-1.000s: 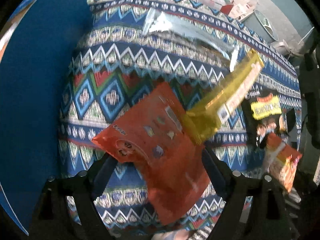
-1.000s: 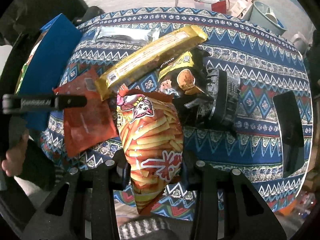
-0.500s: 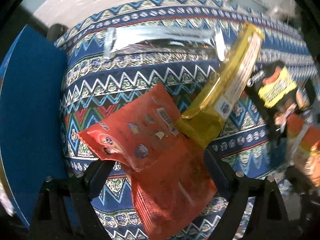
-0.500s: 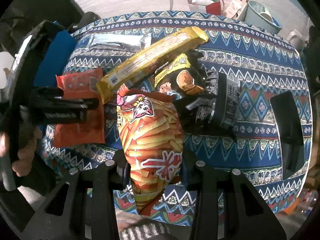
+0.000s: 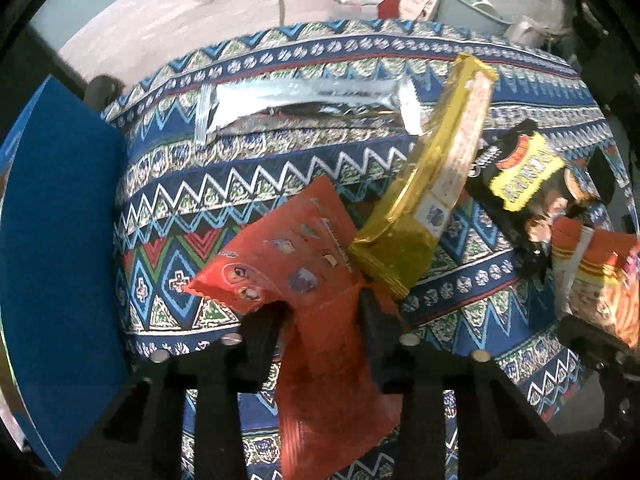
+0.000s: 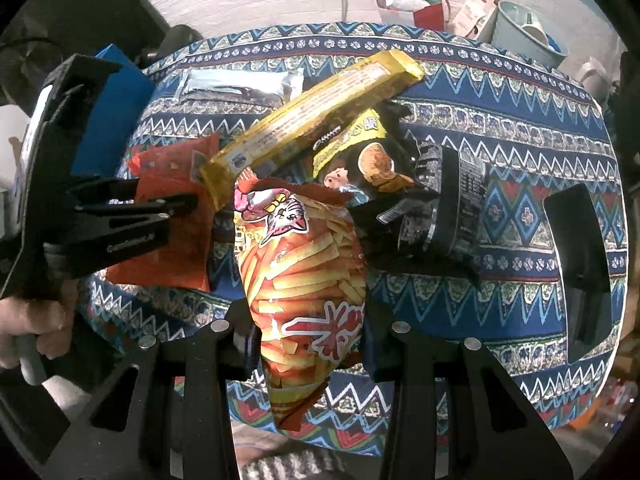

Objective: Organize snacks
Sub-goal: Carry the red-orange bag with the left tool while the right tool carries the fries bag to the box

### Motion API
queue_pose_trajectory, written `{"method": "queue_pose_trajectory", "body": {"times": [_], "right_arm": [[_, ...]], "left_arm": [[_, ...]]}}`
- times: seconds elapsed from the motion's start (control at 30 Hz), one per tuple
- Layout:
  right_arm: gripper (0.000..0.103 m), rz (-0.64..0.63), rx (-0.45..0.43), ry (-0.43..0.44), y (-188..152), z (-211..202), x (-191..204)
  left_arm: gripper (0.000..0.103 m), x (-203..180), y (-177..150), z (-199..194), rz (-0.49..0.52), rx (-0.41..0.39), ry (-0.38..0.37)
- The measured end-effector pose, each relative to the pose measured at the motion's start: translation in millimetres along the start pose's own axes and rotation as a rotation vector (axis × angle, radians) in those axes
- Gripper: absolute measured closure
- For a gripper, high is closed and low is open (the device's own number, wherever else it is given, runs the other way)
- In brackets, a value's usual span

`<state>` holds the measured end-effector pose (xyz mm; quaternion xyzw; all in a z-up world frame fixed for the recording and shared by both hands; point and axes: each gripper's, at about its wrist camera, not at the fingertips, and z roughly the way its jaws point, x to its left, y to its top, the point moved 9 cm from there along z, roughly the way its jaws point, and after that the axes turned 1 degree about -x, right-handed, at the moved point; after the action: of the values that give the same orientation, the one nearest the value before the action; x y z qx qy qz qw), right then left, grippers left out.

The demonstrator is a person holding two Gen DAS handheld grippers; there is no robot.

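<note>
My left gripper (image 5: 322, 312) is shut on a flat red snack packet (image 5: 304, 280) and holds it over the patterned tablecloth (image 5: 240, 188). The packet also shows in the right wrist view (image 6: 172, 216), with the left gripper (image 6: 176, 208) on it. My right gripper (image 6: 306, 320) is shut on an orange fries bag with a cat picture (image 6: 304, 268). A long gold packet (image 5: 440, 184) leans across the red one. A black and yellow chip bag (image 6: 360, 156) and a silver foil packet (image 5: 304, 98) lie further back.
A blue box (image 5: 56, 240) stands at the table's left edge. A black packet (image 6: 448, 204) and a dark flat object (image 6: 580, 264) lie on the right. Bags, a bucket (image 6: 528, 36) and wall sockets are on the floor beyond the table.
My left gripper has closed tighter on the red packet and swung its view right, away from the blue box. The right gripper with the fries bag has hardly moved.
</note>
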<state>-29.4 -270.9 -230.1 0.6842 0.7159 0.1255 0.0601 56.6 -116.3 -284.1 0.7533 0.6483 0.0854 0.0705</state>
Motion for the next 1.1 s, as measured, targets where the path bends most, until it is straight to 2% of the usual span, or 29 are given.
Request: {"method": "queue_pose_trajectory", "body": {"times": [0.23,0.3,0.73,1.1], "right_arm": [[0.065,-0.011,-0.031,0.000,7.1,-6.0,7.6],[0.065,-0.016,-0.044,0.003,9.3,-8.5,10.5],[0.065,-0.064,-0.110,-0.007,25.5,-25.5,29.3],[0.065,-0.086,-0.175,-0.008,49.5,-48.5,50.9]], "left_arm": [[0.082,-10.6,9.0,-19.9,0.026,-0.018,-0.032],[0.084,6.2,3.2,-35.4,0.028,-0.028,-0.036],[0.086,25.9,0.9,-76.5,0.106,-0.160,-0.001],[0.086,41.9,8.0,-115.3,0.126,-0.280,0.029]]}}
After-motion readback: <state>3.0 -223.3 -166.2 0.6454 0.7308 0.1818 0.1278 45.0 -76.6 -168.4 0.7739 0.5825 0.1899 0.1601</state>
